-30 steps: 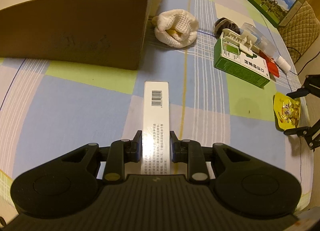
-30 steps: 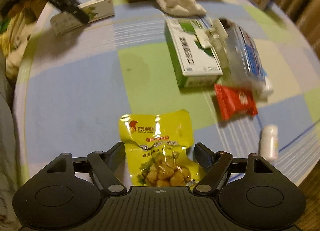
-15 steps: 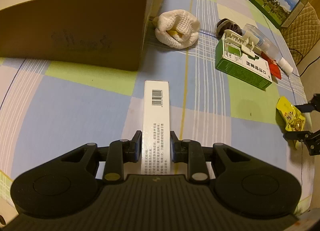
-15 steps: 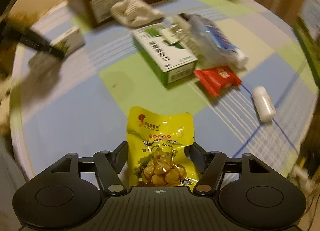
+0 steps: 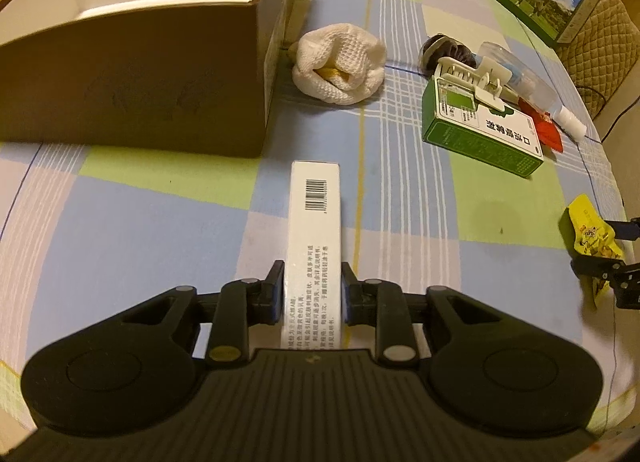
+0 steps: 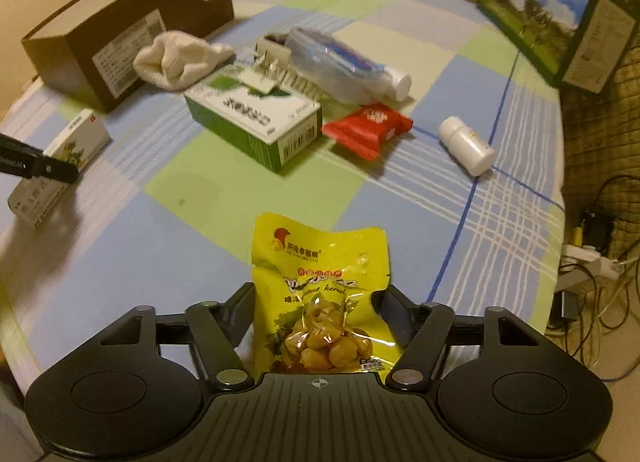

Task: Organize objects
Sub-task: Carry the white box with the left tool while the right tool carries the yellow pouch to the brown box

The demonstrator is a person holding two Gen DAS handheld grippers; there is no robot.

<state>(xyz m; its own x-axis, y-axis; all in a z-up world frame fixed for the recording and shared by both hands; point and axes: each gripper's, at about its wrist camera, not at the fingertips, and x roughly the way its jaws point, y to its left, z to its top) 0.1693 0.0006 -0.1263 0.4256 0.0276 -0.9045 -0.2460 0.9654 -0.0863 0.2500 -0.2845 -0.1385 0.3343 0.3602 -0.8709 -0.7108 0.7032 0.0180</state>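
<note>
brown open cardboard box (image 5: 132,74) far left on the checked counter (image 5: 120,230), left claw (image 5: 312,282) clamped on a long white barcoded carton (image 5: 315,230) pointing toward it, right claw (image 6: 318,302) pinching a yellow chestnut snack pouch (image 6: 320,282) above the counter's edge

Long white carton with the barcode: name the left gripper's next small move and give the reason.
Probably lift the long white carton and carry it forward over the open brown cardboard box. The left gripper is already shut on its near end, and the box stands just ahead, open at the top.
</note>
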